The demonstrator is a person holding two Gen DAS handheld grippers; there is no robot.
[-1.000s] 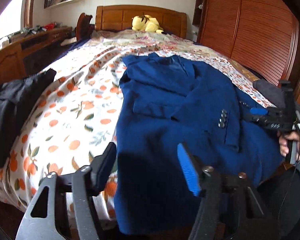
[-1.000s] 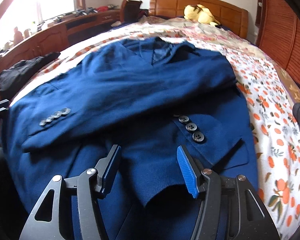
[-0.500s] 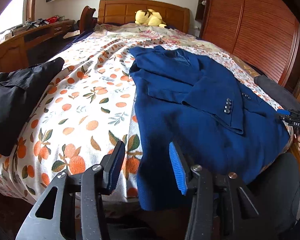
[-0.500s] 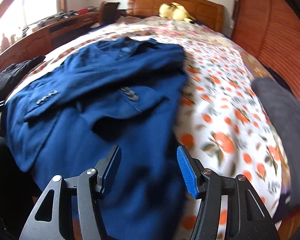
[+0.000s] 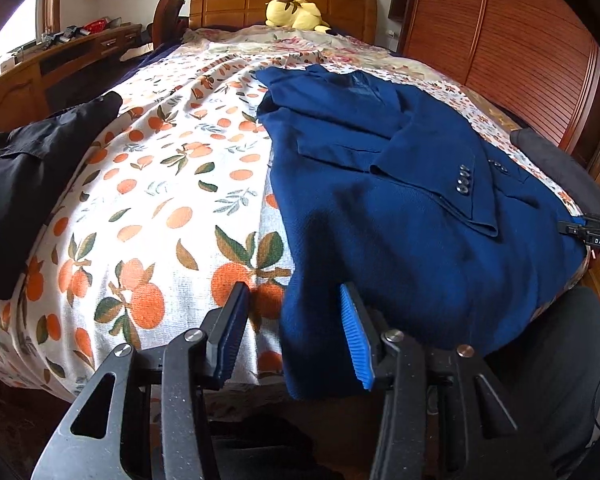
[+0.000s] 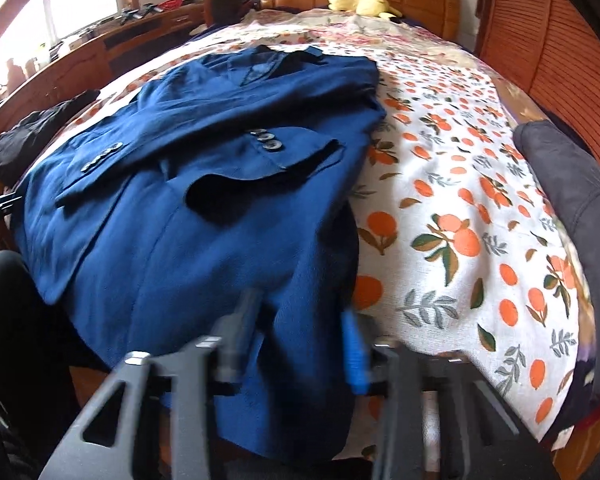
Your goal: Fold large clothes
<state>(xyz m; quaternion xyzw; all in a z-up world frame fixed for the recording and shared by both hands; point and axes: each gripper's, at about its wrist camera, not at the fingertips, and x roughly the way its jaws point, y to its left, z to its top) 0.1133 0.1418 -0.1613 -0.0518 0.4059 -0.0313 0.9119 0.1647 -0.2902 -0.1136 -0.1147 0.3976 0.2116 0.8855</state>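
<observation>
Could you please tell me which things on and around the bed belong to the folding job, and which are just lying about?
For the job: blue jacket; left claw; right claw, closing at the jacket's hem.
Lying about: black garment; yellow plush toy; dark grey garment.

Deep blue jacket (image 5: pixel 400 216) here, dark buttons. White bedsheet (image 5: pixel 172 208) printed with oranges and green leaves. Yellow plush toy (image 5: pixel 296 14) up top.

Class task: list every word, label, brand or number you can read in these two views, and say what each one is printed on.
"DAS": white letters on the black body of the right tool, at the right edge of the left wrist view.
Items on the desk: too small to read.
Nothing else is legible.
</observation>
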